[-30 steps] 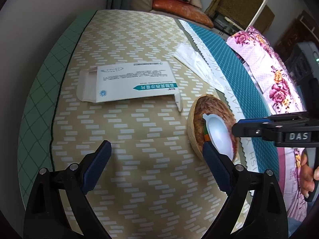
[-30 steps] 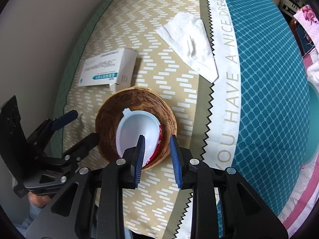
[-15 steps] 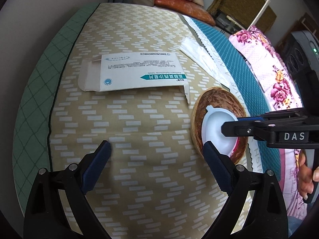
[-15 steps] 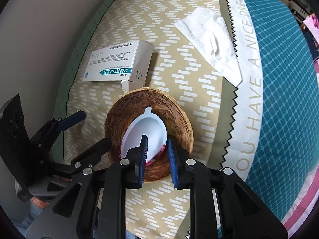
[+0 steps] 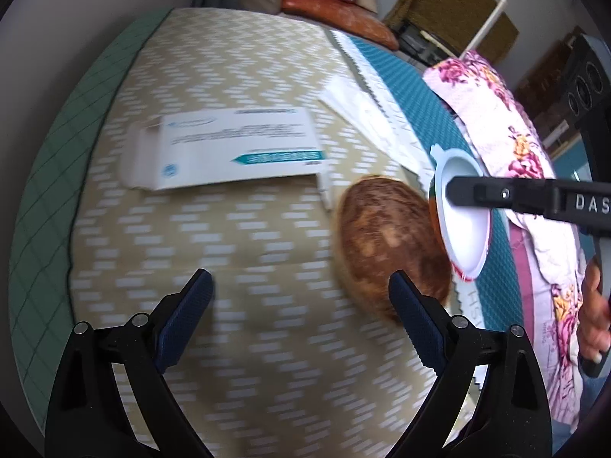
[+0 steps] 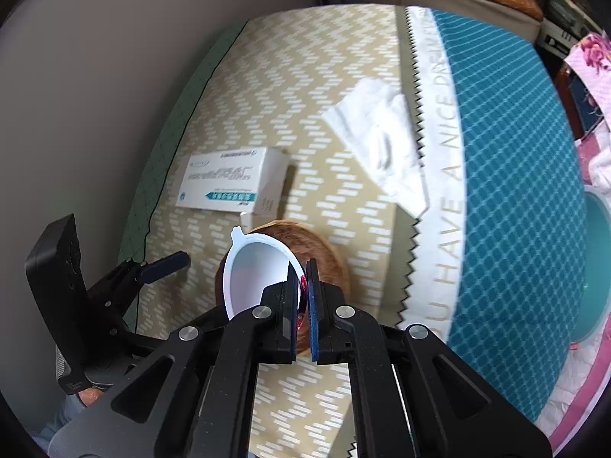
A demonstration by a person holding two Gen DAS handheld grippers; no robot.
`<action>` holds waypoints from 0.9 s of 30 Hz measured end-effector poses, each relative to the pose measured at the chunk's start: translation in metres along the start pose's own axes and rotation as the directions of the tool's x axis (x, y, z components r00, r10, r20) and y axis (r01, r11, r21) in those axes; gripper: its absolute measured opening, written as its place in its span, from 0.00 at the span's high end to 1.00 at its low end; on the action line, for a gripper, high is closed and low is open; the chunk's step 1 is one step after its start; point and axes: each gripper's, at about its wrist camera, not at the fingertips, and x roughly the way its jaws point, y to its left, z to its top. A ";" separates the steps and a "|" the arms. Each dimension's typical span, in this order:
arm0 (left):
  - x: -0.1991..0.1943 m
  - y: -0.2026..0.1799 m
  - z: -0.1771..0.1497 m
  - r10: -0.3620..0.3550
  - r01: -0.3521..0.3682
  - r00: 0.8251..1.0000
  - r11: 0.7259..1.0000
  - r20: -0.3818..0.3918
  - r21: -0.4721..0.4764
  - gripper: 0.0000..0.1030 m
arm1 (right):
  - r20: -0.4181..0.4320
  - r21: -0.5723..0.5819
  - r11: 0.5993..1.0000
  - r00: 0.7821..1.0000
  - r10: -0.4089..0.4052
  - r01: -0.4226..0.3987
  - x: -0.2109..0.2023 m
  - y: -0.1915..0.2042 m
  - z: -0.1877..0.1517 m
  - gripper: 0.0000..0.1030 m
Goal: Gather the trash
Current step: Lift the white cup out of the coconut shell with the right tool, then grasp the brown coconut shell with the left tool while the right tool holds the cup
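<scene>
We see the right tool clamped on the wall of a small white plastic cup, its blue pads pressed close together with the cup's thin rim and a bit of its red label between them. The cup is tilted on its side and held above a brown wooden bowl, not resting in it; in the left wrist view the same cup hangs to the right of the bowl, with the black finger of the right tool crossing its mouth. The bowl sits on a bed covered in a beige sheet with a white dash pattern, near the zigzag seam where the sheet turns teal. Just beyond the bowl lies a flat white medicine box with teal print, one end flap open, its near corner almost at the bowl's rim. A crumpled white tissue lies farther off, beside the seam and apart from both box and bowl. Our left tool hovers over the bare sheet with its blue pads spread wide and nothing between them, the bowl just beyond its right finger. A hand shows at the right edge of the left wrist view, gripping the right tool's handle.
</scene>
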 end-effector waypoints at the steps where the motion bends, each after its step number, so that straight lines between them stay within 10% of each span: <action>1: 0.001 -0.004 0.001 -0.006 0.006 1.000 1.000 -0.002 0.008 0.14 | 0.007 0.007 1.000 1.000 -0.007 0.007 -0.004 -0.004 -0.001 0.96; 9: 0.021 -0.035 0.012 0.019 -0.017 0.999 0.999 -0.038 0.046 0.43 | 0.069 0.077 0.996 0.996 -0.056 0.051 -0.039 -0.053 -0.012 0.96; 14: 0.030 -0.056 0.011 0.038 -0.034 0.998 0.996 -0.048 0.081 0.84 | 0.103 0.143 0.989 0.993 -0.055 0.039 -0.057 -0.090 -0.024 0.96; 27: 0.017 -0.111 0.033 0.100 -0.100 0.995 0.985 0.012 0.143 0.92 | 0.205 0.256 0.966 0.978 -0.023 -0.031 -0.105 -0.174 -0.054 0.96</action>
